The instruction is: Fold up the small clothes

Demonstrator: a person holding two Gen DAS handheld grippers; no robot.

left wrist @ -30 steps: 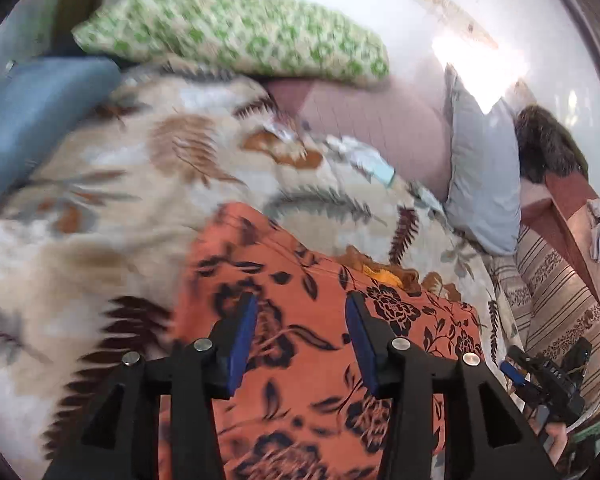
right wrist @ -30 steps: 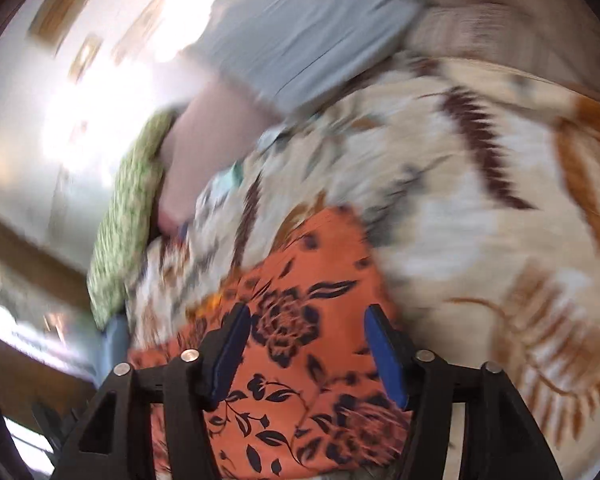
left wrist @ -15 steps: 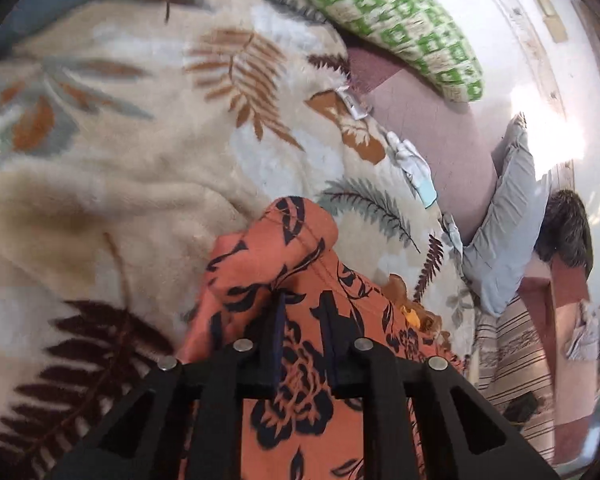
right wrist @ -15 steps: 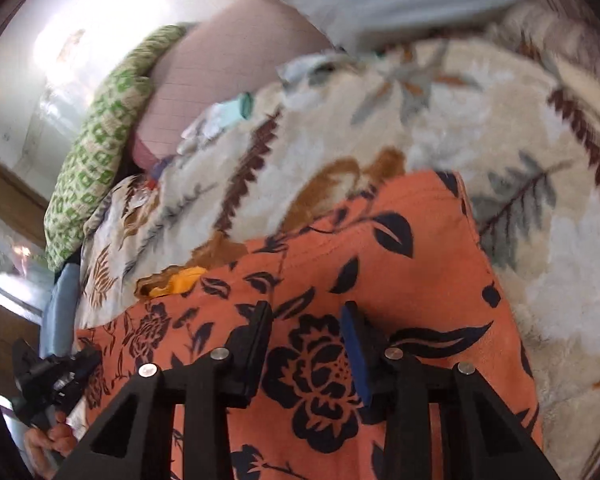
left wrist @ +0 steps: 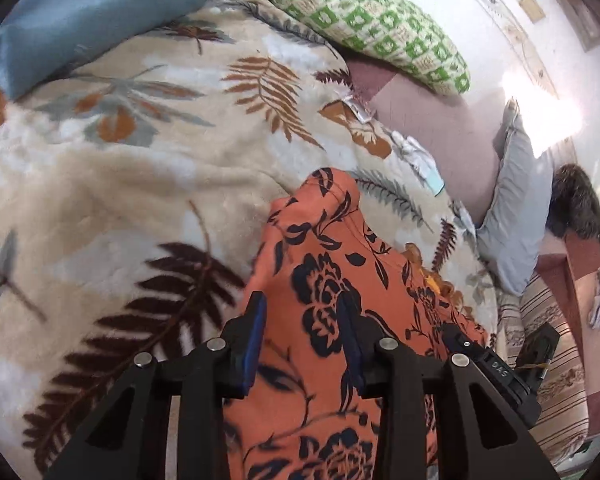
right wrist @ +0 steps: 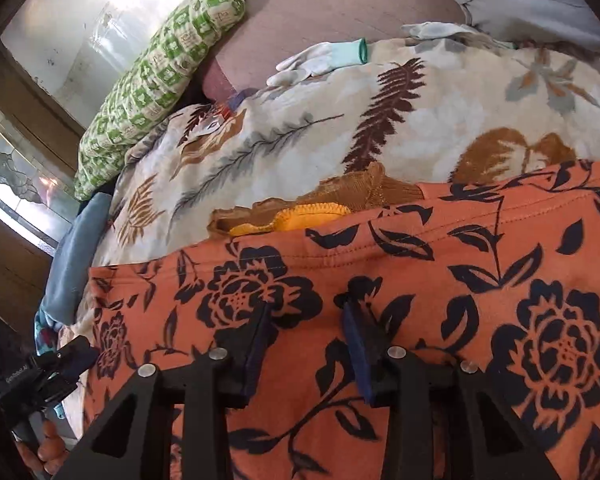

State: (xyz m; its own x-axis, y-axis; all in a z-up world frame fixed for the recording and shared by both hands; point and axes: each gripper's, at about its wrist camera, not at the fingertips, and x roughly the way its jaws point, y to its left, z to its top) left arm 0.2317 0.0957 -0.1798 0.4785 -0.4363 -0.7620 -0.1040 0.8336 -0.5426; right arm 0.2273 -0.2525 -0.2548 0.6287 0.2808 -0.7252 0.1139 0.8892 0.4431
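An orange garment with black flowers [left wrist: 332, 280] lies on a cream leaf-print blanket [left wrist: 140, 168]; it fills the lower half of the right wrist view [right wrist: 380, 280]. My left gripper [left wrist: 302, 320] is open, its blue pads apart over the garment's left edge. My right gripper [right wrist: 308, 328] is open, its pads resting on the garment's middle with nothing between them. A brown and yellow cloth [right wrist: 324, 200] peeks out from behind the garment's far hem. The right gripper's body [left wrist: 496, 376] shows at the lower right of the left wrist view.
A green patterned pillow [left wrist: 340, 12], a blue pillow [left wrist: 80, 12] and a grey pillow [left wrist: 516, 208] ring the bed. A white glove [right wrist: 324, 60] lies on the blanket's far edge. A striped sheet [left wrist: 552, 360] lies to the right.
Both grippers were nearly shut on the garment's fabric half a second ago and have now opened. The garment lies flatter, with its raised fold let down.
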